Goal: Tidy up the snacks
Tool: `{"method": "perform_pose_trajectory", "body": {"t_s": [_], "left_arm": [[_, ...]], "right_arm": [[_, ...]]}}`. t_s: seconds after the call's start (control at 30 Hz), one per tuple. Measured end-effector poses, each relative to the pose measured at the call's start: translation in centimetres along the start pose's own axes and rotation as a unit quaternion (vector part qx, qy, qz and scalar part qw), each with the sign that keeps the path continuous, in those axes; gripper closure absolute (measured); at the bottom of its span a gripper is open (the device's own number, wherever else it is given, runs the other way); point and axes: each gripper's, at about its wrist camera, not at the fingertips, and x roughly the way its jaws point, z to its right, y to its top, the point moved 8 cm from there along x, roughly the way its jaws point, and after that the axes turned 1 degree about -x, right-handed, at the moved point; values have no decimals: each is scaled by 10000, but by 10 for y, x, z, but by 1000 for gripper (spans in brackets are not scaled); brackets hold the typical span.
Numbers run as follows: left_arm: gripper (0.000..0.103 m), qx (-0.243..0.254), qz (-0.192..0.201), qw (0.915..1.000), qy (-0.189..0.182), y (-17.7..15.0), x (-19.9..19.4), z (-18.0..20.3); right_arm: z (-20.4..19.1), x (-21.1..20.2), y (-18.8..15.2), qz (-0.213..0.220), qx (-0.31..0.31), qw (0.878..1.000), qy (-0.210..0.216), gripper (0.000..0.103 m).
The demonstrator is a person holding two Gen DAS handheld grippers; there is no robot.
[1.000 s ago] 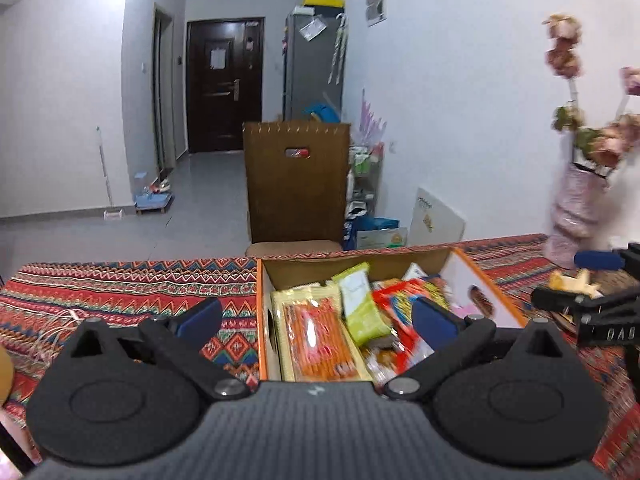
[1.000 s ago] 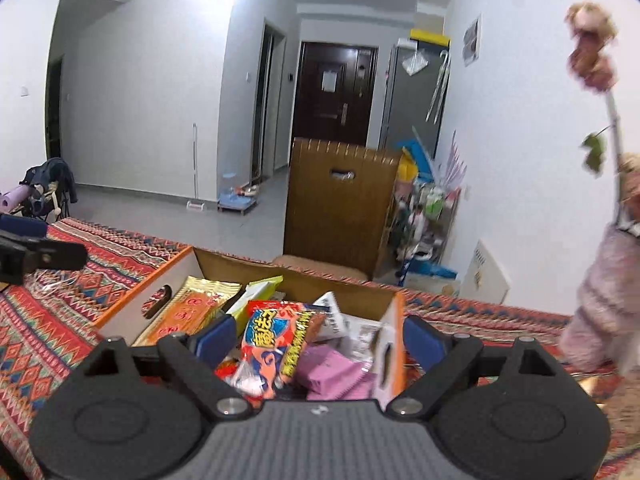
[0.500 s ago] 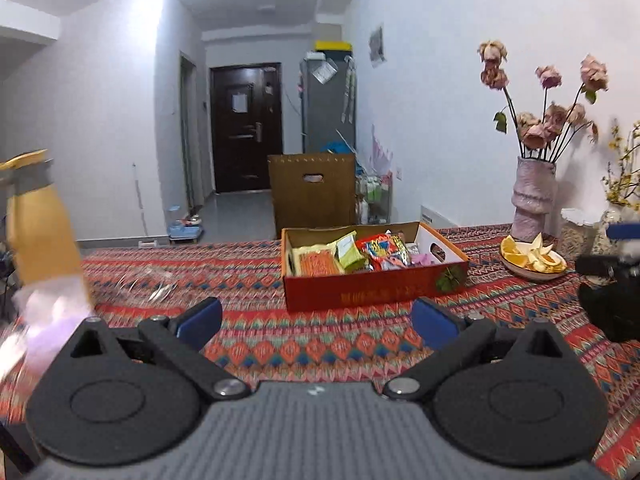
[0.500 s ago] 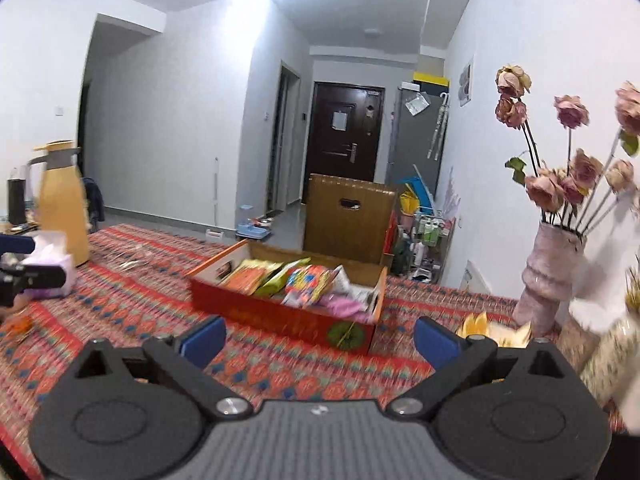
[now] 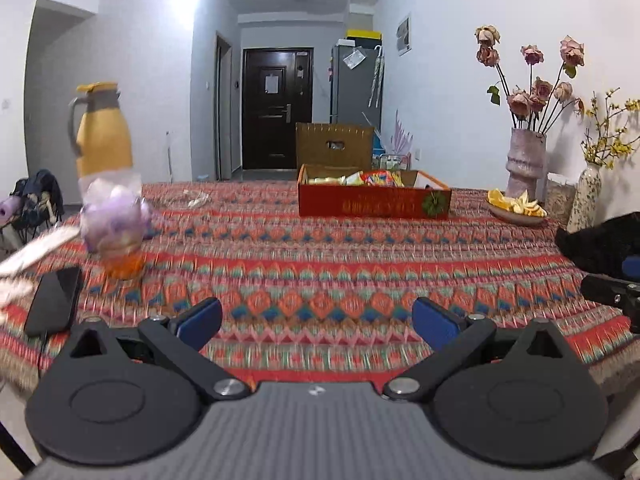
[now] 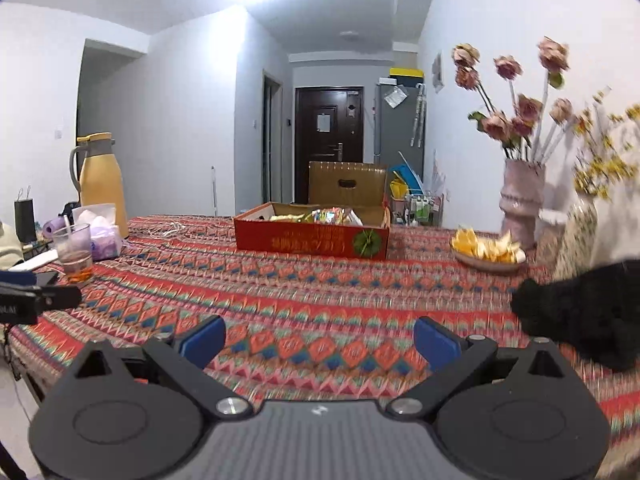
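A red cardboard box (image 5: 374,203) (image 6: 312,239) holding several snack packets (image 5: 378,178) (image 6: 330,216) stands far off on the patterned tablecloth (image 5: 320,264). My left gripper (image 5: 316,322) hangs open over the near edge of the table with nothing between its blue pads. In the right wrist view my right gripper (image 6: 318,340) is open too, equally far from the box and holding nothing. Part of the right gripper (image 5: 612,292) shows at the right edge of the left wrist view. The left gripper's finger (image 6: 36,300) pokes in at the left of the right wrist view.
On the left stand a yellow jug (image 6: 102,186), a tissue pack (image 6: 102,228), a glass of amber drink (image 6: 76,254) and a dark phone (image 5: 54,304). At the right are a plate of orange peel (image 6: 486,252), a pink vase of dried roses (image 6: 520,204) and a black fuzzy thing (image 6: 588,312).
Both grippers have pulled back from right over the snack box to the near edge of the table and sunk a little. The box now looks small and distant. The right jaws spread slightly wider.
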Motion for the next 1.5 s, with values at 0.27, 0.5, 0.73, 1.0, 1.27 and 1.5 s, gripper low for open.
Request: {"method": "perform_pose_trajectory", "body": {"t_s": [0.27,0.5,0.73,1.0,1.27,1.5], "left_arm": [[0,329,217,9992,-27,-34,-31,12],[0,173,5,9989,-428,-44,-27,17],[0,214,41,9985,-495,-44,-29,21],[0,201,29,9986,-481,-44,-27,20],[0,208,45,9986,-476,-43,-27,20],[0,218,77,9986,-479,-42,-29,20]], "right_arm": [[-27,-27,-50,78,572,9981,232,2],[-47,-26,-68,-213,481,9979,383,2],[-47,-28,-66,-222,476,9980,339,2],[-49,-27,-65,-248,415,9982,345,2],[-48,-27,-65,-232,406,9982,363,2],[-49,-27,-65,-232,387,9983,362,2]]}}
